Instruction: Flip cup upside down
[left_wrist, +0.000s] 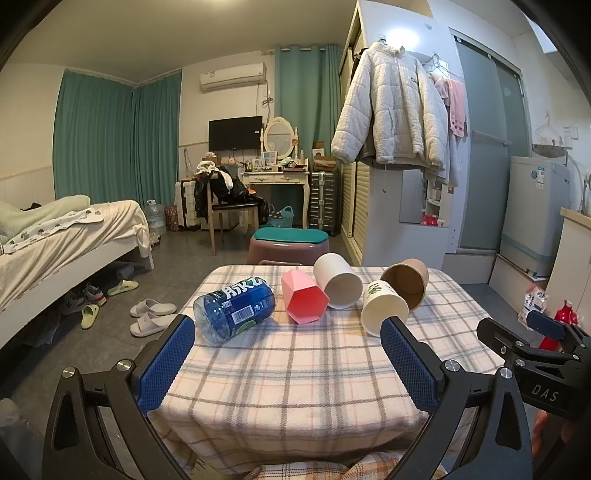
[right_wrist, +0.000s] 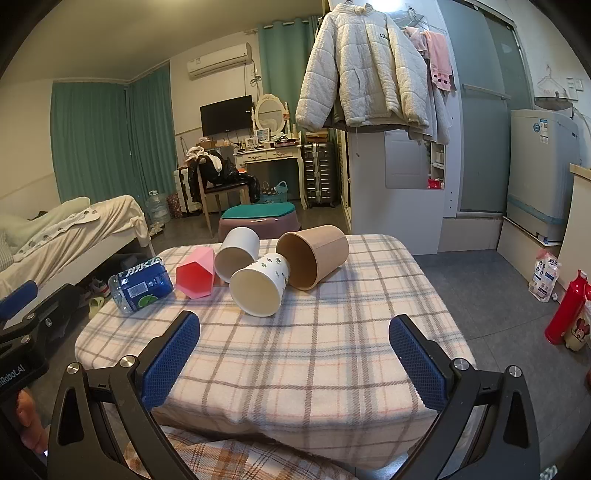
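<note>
Left wrist view looks across a desk (left_wrist: 295, 369) draped in a plaid cloth, where four cups and a bottle lie on their sides in a row across the middle of the frame. From left to right: a blue-labelled plastic bottle (left_wrist: 234, 310), a pink faceted cup (left_wrist: 303, 300), a white cup (left_wrist: 338, 280), a white paper cup with green print (left_wrist: 384, 308) and a brown cardboard cup (left_wrist: 405, 281). All four cup mouths face the camera. The pink cup touches the white cup, and the printed cup leans against the brown one. At the bottom of the frame the left hand-held gripper (left_wrist: 288, 365) hovers over the near edge of the desk with its blue pads (left_wrist: 166, 363) spread wide, holding nothing. The right hand-held gripper (left_wrist: 546, 328) shows at the right edge.

Right wrist view shows the right hand-held gripper (right_wrist: 293, 363) likewise spread wide and empty at the bottom of the frame, the printed cup (right_wrist: 260, 286) lying nearest it at centre, well apart from its pads.
</note>
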